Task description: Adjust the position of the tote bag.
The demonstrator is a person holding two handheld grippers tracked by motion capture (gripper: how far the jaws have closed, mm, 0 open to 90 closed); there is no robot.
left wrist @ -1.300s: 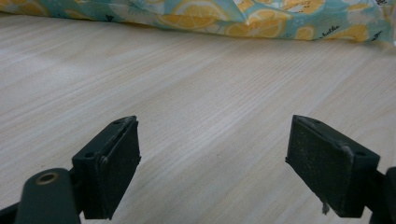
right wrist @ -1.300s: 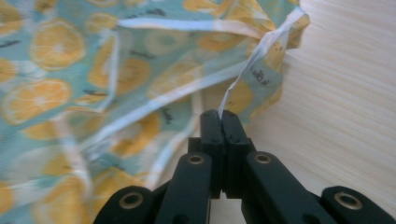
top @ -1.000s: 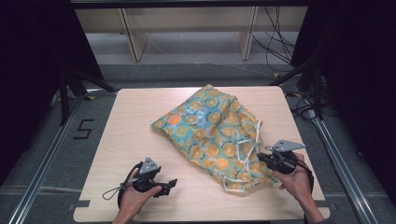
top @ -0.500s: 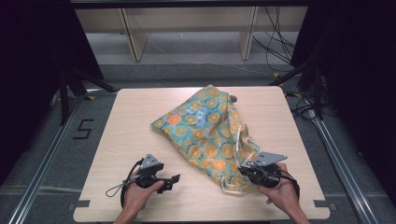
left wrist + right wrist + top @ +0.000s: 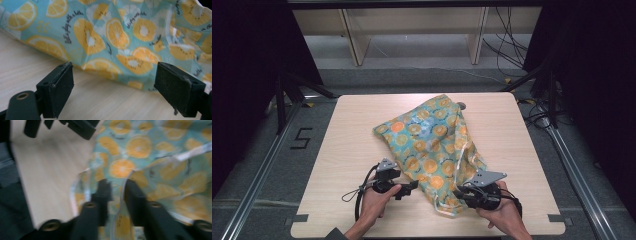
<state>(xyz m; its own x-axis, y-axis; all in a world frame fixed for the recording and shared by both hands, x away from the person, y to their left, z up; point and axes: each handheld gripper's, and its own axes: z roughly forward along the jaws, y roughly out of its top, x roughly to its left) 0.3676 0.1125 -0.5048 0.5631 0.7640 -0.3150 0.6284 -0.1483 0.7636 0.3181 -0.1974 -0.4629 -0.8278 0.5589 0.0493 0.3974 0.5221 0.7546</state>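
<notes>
One fabric bag (image 5: 429, 145) is lying on the one light wooden table (image 5: 347, 130), stretching from near the far middle down toward the near right edge. It is teal, printed with orange and lemon slices, and it is crumpled rather than flat. A small dark round thing (image 5: 461, 105) is sitting on the table just beside the bag's far end; what it is I cannot tell.

Two grippers are working at the near edge, each held in one hand. The left gripper (image 5: 408, 187) is resting low over the bare wood just beside the bag's near left border. In the left gripper view its two black jaws are standing wide apart with only table and the bag's hem (image 5: 105, 71) showing beyond them, nothing between.

The right gripper (image 5: 460, 194) is sitting at the bag's near corner, a grey three-cornered plate (image 5: 486, 177) on top of it. In the right gripper view, which is blurred, its jaws are drawn close together with a narrow gap, and a pale edge of the bag (image 5: 140, 152) is running down between them; whether they are truly pinching the cloth I cannot tell.
</notes>
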